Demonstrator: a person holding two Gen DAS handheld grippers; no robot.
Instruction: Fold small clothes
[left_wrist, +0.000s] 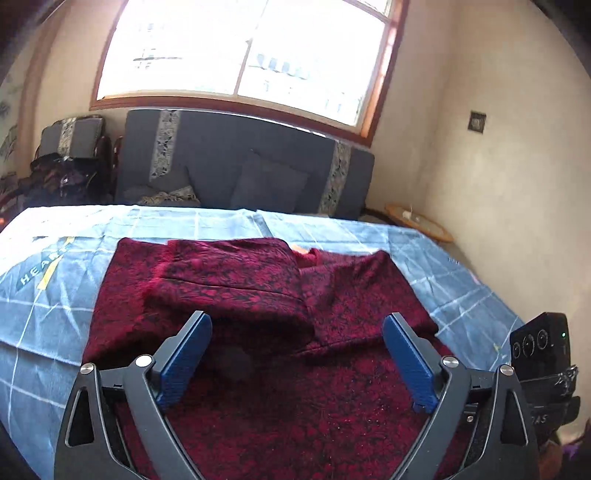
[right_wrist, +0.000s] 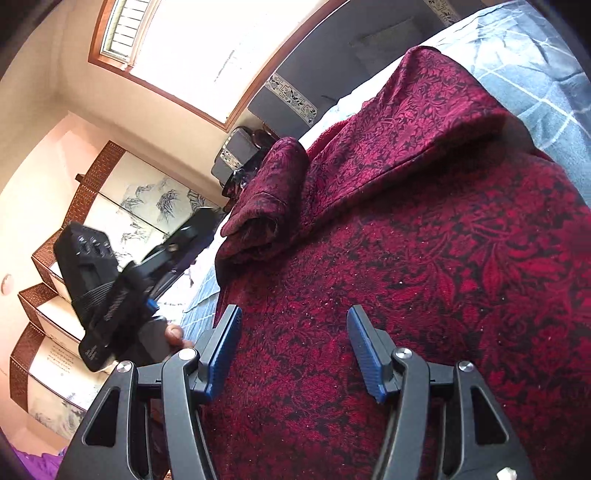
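Observation:
A dark red garment with a black floral pattern (left_wrist: 280, 398) lies spread on a table under a blue checked cloth (left_wrist: 51, 306). Its far part is folded over, with a sleeve (left_wrist: 236, 280) laid across the body. My left gripper (left_wrist: 297, 325) is open and empty, just above the near part of the garment. In the right wrist view the same garment (right_wrist: 424, 280) fills the frame, its folded sleeve (right_wrist: 273, 195) lying to the left. My right gripper (right_wrist: 293, 321) is open and empty, close over the fabric. The left gripper's body (right_wrist: 110, 291) shows at the left.
A grey sofa (left_wrist: 229, 166) with cushions stands behind the table under a bright window (left_wrist: 243, 48). A small round glass table (left_wrist: 417, 221) is by the right wall. The right gripper's black body (left_wrist: 543, 354) is at the right edge. A painted folding screen (right_wrist: 110, 221) stands at left.

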